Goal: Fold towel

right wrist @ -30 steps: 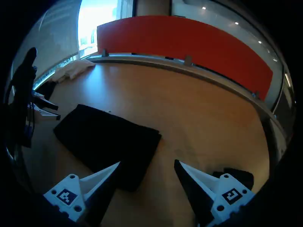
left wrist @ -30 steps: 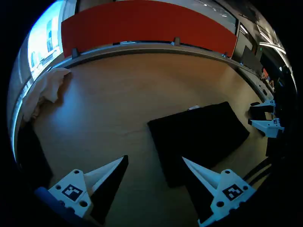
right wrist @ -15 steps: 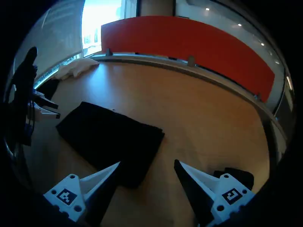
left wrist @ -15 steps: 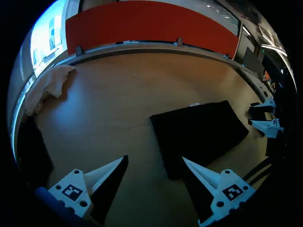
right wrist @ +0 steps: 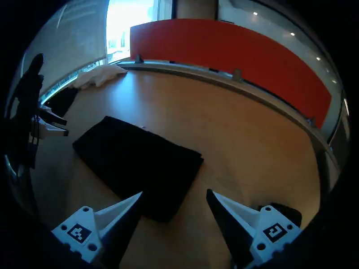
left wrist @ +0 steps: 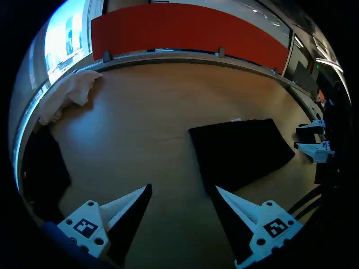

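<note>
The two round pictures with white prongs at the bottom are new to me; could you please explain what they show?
There is no robot here. A person holds a two-finger gripper in each hand, and a fisheye camera rides on each one, looking forward along its fingers. The white prongs are those fingers. One picture is taken from the left gripper, the other from the right gripper. Both are open and hold nothing. On the wooden table a black towel lies flat, just ahead of both grippers. A light cloth lies bunched at the table's far edge, near a red panel. The job is to fold the towel.
</note>
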Demonstrator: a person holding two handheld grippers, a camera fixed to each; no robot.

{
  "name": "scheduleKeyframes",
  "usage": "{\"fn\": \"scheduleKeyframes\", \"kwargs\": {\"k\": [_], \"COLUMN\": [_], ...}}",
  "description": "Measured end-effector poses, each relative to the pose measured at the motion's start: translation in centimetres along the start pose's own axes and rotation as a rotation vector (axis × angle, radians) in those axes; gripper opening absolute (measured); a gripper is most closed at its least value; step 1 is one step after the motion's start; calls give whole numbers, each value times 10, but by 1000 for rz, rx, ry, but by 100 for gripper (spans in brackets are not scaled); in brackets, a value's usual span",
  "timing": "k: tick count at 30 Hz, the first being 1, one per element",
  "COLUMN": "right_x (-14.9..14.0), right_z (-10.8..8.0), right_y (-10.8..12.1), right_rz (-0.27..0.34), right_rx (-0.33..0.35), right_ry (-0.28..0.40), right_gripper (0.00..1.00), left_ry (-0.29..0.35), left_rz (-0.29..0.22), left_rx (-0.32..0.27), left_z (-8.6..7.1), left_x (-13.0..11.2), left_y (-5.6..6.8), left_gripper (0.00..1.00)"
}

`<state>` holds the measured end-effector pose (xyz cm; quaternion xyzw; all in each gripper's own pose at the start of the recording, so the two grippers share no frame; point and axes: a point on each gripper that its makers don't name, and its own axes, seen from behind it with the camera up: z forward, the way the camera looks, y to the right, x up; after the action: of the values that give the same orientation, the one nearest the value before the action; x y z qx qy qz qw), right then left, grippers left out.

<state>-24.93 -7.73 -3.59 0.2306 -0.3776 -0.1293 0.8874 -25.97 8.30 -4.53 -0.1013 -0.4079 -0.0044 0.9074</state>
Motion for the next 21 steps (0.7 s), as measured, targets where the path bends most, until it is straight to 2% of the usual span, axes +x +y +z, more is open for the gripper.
{"fn": "scheduleKeyframes", "kwargs": {"k": [10, 21], "right_x": [-19, -43], "right_z": [1, -2], "right_y": [-8, -17], "right_rz": [-37, -62], "right_rx": [32, 73], "right_ry": [-32, -69], "right_gripper": [100, 81], "left_ry": [1, -12], "left_rz": [-23, -44], "left_rx": [28, 49], "left_z": [-14, -31], "left_x": [-10, -27], "left_y": [-12, -22], "left_gripper": [94, 94]}}
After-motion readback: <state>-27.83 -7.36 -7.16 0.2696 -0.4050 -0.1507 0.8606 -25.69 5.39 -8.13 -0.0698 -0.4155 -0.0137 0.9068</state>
